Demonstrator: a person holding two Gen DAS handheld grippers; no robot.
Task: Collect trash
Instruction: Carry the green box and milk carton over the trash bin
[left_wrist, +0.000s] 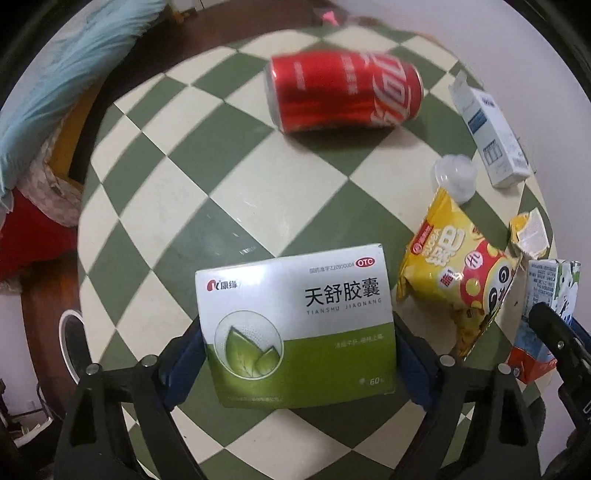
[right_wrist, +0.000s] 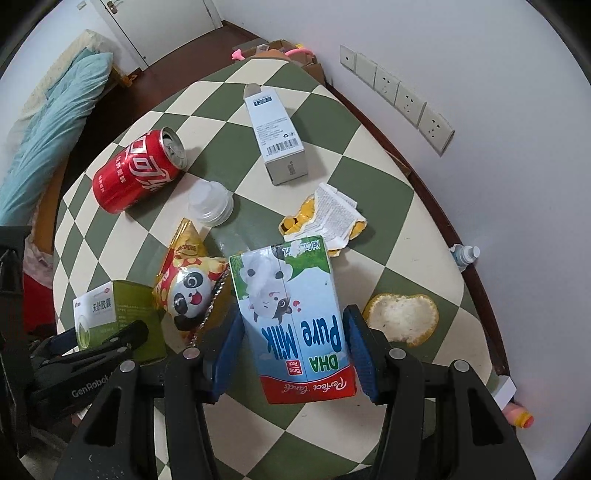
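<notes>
Your left tongs (left_wrist: 299, 354) point down over the green-and-white medicine box (left_wrist: 297, 325) at the lower middle of the left wrist view. The box sits between the blue pads (left_wrist: 184, 354), but whether they press on it yet you cannot tell from this angle; treat the box as not yet secured. Close squarely on its two short sides, low on the box, so it does not pivot when lifted.

Your right tongs (right_wrist: 293, 349) are clamped on the milk carton (right_wrist: 291, 317), which fills the lower middle of the right wrist view, its cap end toward the middle of the frame. Keep that hold firm; cartons dent and slip.

On the checkered worktop (right_wrist: 373, 206) more trash waits: the red can (right_wrist: 138, 171) on its side at the upper left, the grey box (right_wrist: 279, 138) at the upper middle, the clear cup (right_wrist: 210, 203), the panda snack bag (right_wrist: 186, 288) just left of the carton, the torn yellow wrapper (right_wrist: 325, 218), and the orange peel (right_wrist: 400, 319) at the lower right. Lift straight up so neither load drags the snack bag along.
</notes>
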